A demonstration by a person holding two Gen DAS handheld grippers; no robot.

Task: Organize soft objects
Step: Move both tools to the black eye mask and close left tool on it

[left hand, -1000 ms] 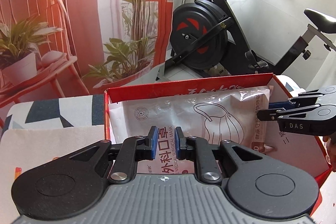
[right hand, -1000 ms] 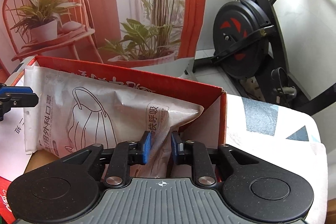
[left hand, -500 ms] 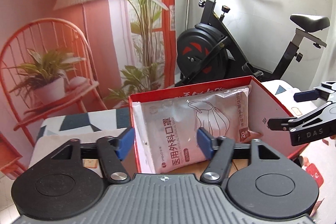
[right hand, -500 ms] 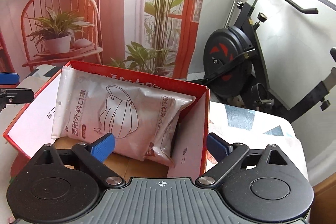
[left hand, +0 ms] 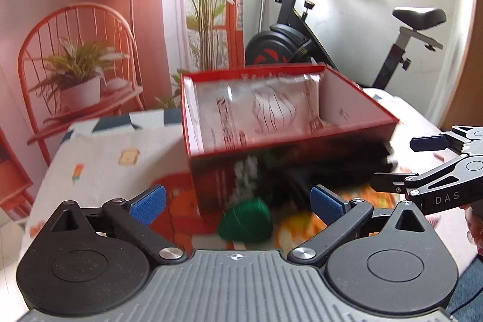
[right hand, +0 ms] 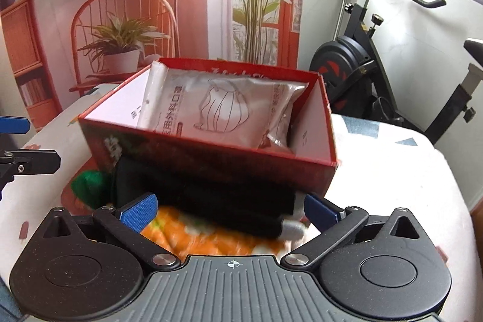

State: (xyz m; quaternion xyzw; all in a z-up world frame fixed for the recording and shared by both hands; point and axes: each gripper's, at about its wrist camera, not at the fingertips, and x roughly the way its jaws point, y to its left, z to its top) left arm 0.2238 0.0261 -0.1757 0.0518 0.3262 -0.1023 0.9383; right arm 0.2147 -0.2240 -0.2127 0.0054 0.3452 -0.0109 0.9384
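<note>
Mask pack in the red box; both my grippers wide and empty.

The white face-mask pack (right hand: pixel 223 107) lies slanted inside the red box (right hand: pixel 314 162) on the patterned tablecloth (right hand: pixel 392 180). Against the box's near wall: a black rolled item (right hand: pixel 211 195), blurred, a green yarn ball (left hand: pixel 246 221) to its left, and an orange-patterned fabric (right hand: pixel 211 240) under them. Exercise bike (left hand: pixel 302 41) behind. My left gripper (left hand: pixel 238 202) is still opening, nearly at full spread, nothing between the pads. My right gripper (right hand: pixel 231 208) is also still opening, touching nothing.
</note>
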